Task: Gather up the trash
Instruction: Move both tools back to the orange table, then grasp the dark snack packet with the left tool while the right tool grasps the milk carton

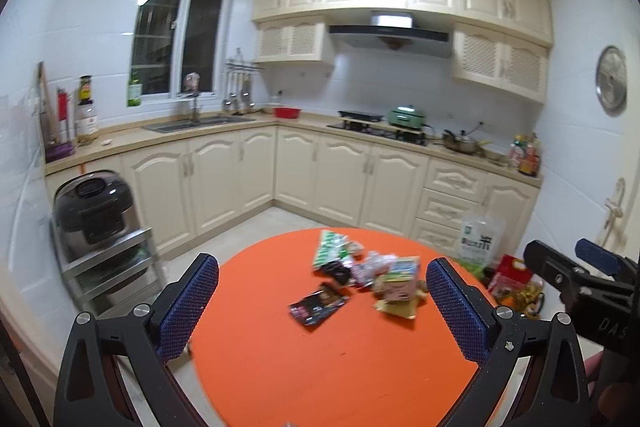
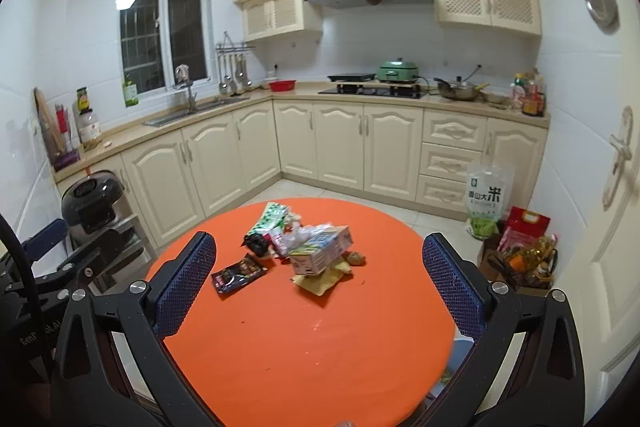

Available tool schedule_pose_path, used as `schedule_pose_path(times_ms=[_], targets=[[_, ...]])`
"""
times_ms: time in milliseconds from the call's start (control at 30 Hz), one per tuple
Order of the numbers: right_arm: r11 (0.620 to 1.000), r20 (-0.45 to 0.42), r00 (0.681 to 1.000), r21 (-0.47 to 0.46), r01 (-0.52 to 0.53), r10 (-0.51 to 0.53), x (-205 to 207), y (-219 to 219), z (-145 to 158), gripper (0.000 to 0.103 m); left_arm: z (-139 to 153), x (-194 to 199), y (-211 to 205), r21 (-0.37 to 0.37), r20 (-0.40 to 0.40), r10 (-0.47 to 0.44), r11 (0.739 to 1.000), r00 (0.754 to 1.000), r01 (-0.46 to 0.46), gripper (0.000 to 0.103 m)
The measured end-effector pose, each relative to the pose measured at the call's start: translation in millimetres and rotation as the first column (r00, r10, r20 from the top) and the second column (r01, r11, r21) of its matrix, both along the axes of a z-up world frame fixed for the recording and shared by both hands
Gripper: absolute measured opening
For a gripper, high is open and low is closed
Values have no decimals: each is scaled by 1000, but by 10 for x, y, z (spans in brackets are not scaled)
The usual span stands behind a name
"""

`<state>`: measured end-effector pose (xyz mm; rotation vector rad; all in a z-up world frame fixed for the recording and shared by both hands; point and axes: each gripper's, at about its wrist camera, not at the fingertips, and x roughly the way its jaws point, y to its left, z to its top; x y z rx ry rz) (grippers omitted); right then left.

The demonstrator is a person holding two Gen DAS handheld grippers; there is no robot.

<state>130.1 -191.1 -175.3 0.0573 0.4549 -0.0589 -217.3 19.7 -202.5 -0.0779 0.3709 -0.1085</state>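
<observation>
Kitchen with cream cabinets [image 2: 352, 143] wrapping an L-shaped counter, and a round orange worktop [image 2: 312, 339] sitting in the foreground, taking up most of both wrist views. Trash is lying in a loose pile toward the far half of the worktop, likely dumped together for collecting: a green-white wrapper [image 2: 269, 217] at the back, a small black crumpled wrapper [image 2: 258, 243], clear plastic bits, a drink carton [image 2: 320, 253] tipped on its side and resting on a yellow wrapper [image 2: 320, 281], and a dark snack packet [image 2: 239, 273] lying flat, just apart from the pile on its near left. No bin is showing in either view, so the drop-off point cannot be told. Left gripper [image 1: 320, 307] is hovering over the near edge of the worktop, jaws spread wide with nothing between them, pointing level toward the pile. Right gripper [image 2: 316, 291] is hovering alongside in the same pose, jaws also released and empty, the pile framed between its blue pads [image 2: 186, 285]. Each gripper is showing at the edge of the other's view, so both are sitting side by side, well short of the trash. Judging by this, collecting is not yet started; the dark snack packet is looking like the easiest first pick, being flat and isolated. A rice bag [image 2: 486, 199] and groceries are sitting on the floor at right.
</observation>
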Motion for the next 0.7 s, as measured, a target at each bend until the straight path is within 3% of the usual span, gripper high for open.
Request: schedule_pose_path(times_ms=[133,433,700], targets=[[1000,-10,1000,-5,-18,18,32,40,-31,103,-24,-125,58,-8,-18,33,999,999,-33,102],[1000,-42,999,-16,-25,24,180,10,-144,103,120,189,101,-9,-61,32,999,998,-32,102],[1000,-147,989,17,16,-13,466,-283,-470,103,134,1023,220,-9,-154,-1,1000,988,-1,102]])
